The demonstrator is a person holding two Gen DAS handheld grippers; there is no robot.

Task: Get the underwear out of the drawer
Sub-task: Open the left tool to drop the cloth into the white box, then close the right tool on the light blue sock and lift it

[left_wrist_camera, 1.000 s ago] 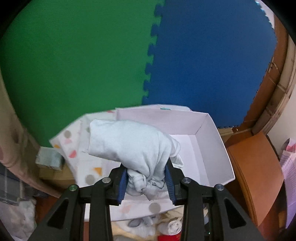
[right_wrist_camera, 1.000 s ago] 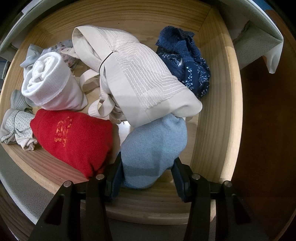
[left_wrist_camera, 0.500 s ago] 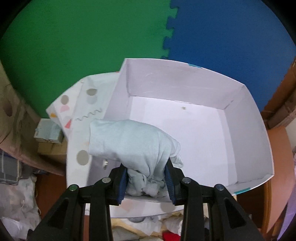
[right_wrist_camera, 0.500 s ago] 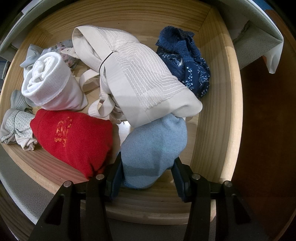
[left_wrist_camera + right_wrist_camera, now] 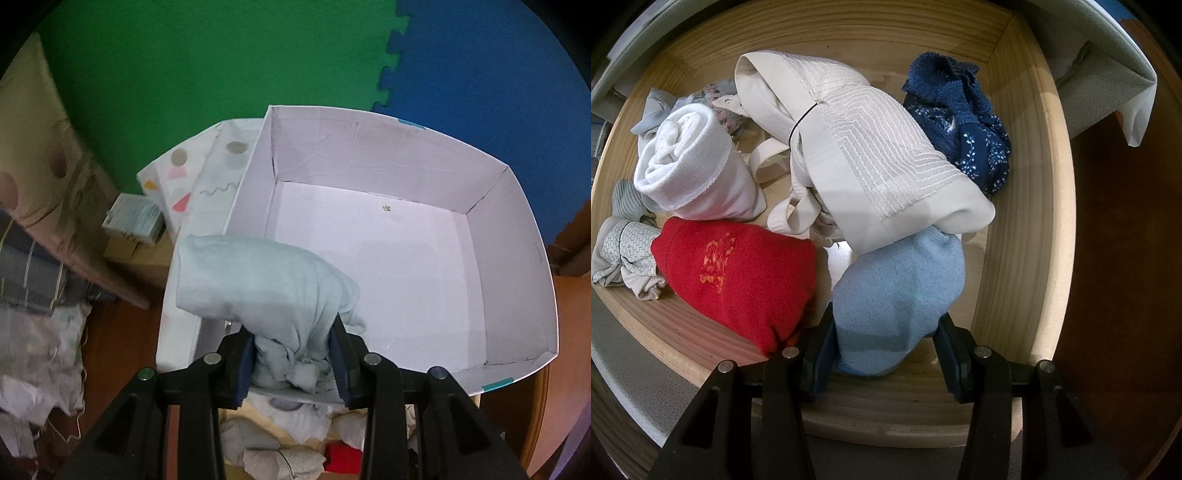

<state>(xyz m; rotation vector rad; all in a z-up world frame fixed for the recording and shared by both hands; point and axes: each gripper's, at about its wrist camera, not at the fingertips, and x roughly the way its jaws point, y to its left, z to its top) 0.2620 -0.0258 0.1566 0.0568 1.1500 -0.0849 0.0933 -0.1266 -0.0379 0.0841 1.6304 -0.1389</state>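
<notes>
Gripping a pale grey bundle (image 5: 258, 284) of soft, knotted knit, the left gripper (image 5: 291, 363) is clamped on it, tilted steeply down over the near left corner of a white cardboard box (image 5: 517, 258), which now fills more of the view than a second ago. The right gripper (image 5: 884, 354), unmoved and pointing straight down, is clamped on a light blue fleecy roll (image 5: 897, 295) inside the wooden drawer (image 5: 1023, 221), beside a red roll (image 5: 738, 273) and ribbed cream bra (image 5: 871, 162).

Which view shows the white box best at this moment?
The left wrist view: the white box lies open below the left gripper, its inner walls and bare floor nearly all visible, apart from the corner behind the pale grey garment. The right wrist view shows none of it, only the wooden drawer.
</notes>
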